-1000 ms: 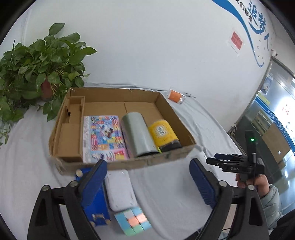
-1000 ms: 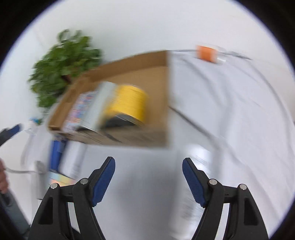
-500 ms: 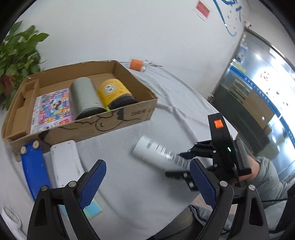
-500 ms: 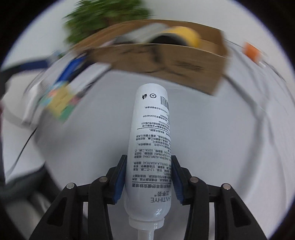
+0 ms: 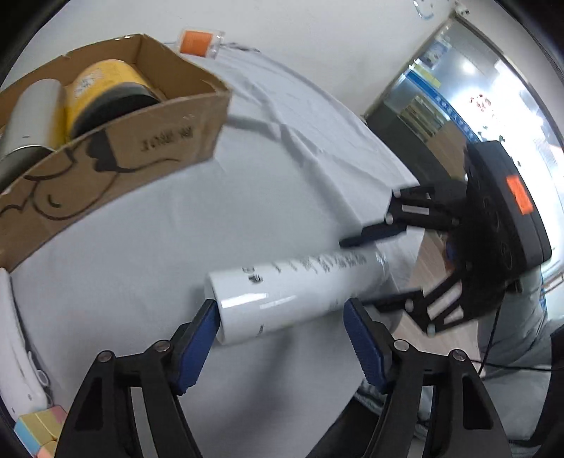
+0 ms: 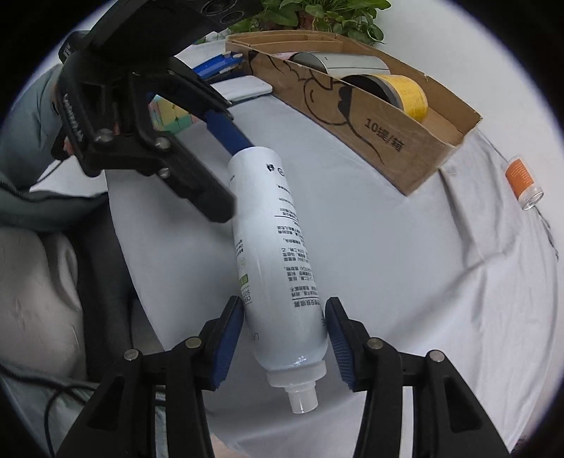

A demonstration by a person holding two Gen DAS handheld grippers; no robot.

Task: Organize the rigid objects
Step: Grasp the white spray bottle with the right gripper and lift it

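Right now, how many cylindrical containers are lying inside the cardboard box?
2. A silver canister lies at the left, and a yellow canister with a dark end lies beside it, toward the cardboard box's right end. More could be hidden behind the front wall.

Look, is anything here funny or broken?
The white printed spray bottle has no cap: its bare clear nozzle sticks out. One corner of the brown cardboard box looks torn. Nothing has spilled.

white wall (image 5: 317, 42), table under wrinkled white cloth (image 5: 289, 169), bright glass doorway (image 5: 493, 91) at right, potted green plant (image 6: 317, 14) behind, wood floor (image 5: 433, 253).
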